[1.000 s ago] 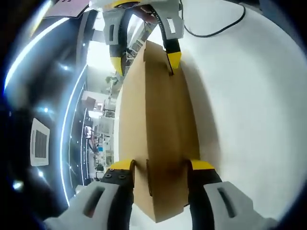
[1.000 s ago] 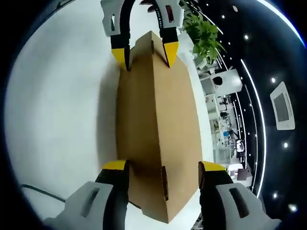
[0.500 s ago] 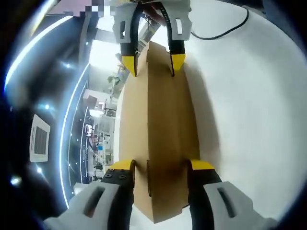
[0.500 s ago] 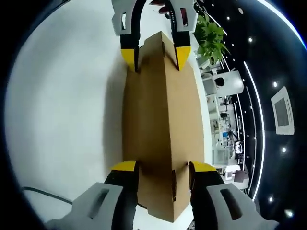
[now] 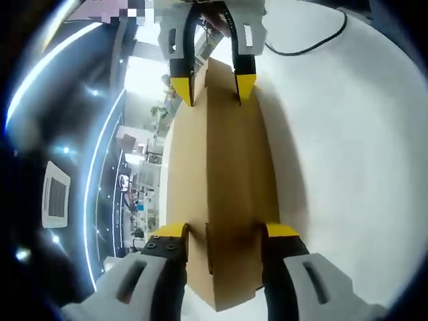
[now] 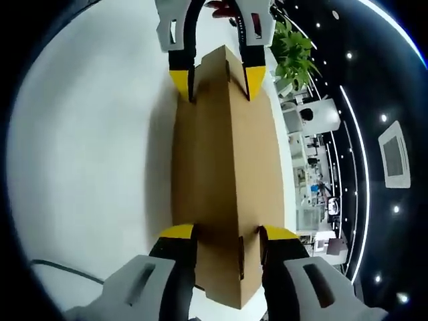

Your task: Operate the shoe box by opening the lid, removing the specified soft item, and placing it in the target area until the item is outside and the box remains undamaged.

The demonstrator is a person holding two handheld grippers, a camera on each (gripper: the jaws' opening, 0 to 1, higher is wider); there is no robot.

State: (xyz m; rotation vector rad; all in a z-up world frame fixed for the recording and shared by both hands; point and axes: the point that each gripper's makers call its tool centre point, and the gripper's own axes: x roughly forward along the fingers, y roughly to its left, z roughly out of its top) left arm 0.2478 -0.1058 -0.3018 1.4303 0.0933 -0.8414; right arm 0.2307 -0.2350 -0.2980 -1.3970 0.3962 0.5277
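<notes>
shoe box (image 5: 224,187) (lid shut) gripped endwise by both grippers' jaws; cable (image 5: 304,43) beyond.

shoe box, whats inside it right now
Nothing inside shows: the brown shoe box is shut, held at each end by the left gripper and right gripper, so its contents are covered.

White table (image 5: 348,134) (cardboard box (image 5: 227,174), cable (image 5: 301,47))

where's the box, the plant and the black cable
box (image 5: 227,187), left gripper view, on its long brown side panel
plant (image 6: 293,57), right gripper view, on its green leaves
black cable (image 5: 304,45), left gripper view, on its curve over the white table
</notes>
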